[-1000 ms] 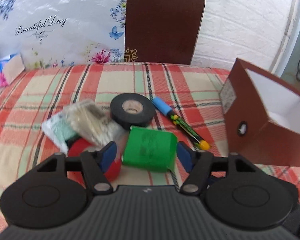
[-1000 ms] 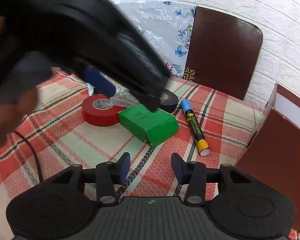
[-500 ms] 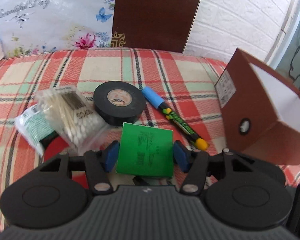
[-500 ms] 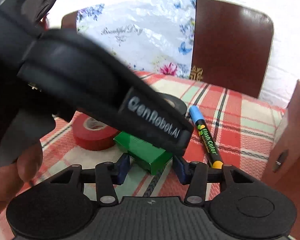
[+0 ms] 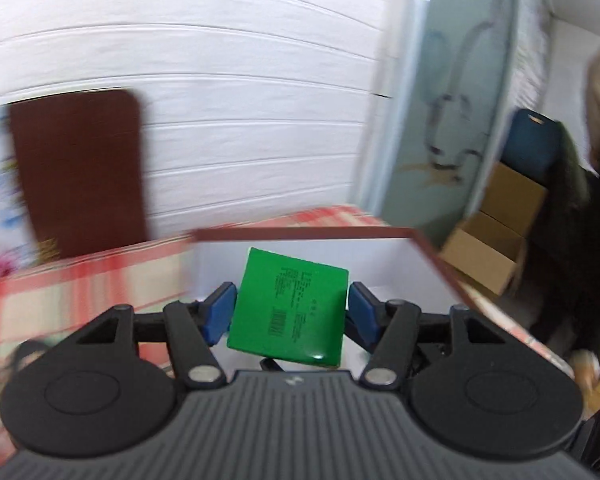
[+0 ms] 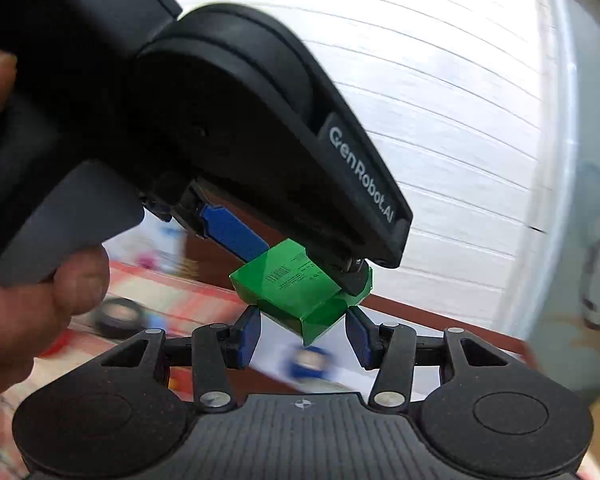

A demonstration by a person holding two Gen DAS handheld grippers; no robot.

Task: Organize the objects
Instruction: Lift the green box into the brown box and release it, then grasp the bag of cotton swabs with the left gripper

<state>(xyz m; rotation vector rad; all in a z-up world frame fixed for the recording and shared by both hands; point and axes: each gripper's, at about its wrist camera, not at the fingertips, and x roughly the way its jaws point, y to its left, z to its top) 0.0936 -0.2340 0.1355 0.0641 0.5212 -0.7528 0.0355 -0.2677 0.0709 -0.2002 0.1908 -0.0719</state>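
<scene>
1. Green box (image 5: 288,312) — I see it pinched between the two blue pads (image 5: 219,316) of my left tool (image 5: 288,314), lifted off the tabletop and tilted, with its printed face and barcode turned up toward the left wrist camera.
2. In the right wrist view the same green box (image 6: 296,284) hangs in the air, gripped by the left tool (image 6: 296,264), one blue pad on its left side; the other pad is hidden behind the black body marked "GenRobot.AI".
3. The box sits above the open mouth of a brown carton (image 5: 428,244) with a white inside; I see the carton's thin brown rim behind and to the right of the box.
4. My right tool (image 6: 303,334) is spread, its blue pads (image 6: 248,334) apart with nothing between them; the green box hovers just above and beyond that gap, not touching either pad.
5. A hand (image 6: 32,296) wraps the left tool's handle at the left edge of the right wrist view.
6. On the red plaid tabletop (image 5: 80,284) to the left, a blurred black tape roll (image 6: 118,316) lies flat.
7. A small blue item (image 6: 306,360) shows below the box in the right wrist view, too blurred to name.
8. A dark brown chair back (image 5: 80,172) stands against the white wall (image 5: 240,100), and plain cardboard boxes (image 5: 496,232) sit on the floor at right.
</scene>
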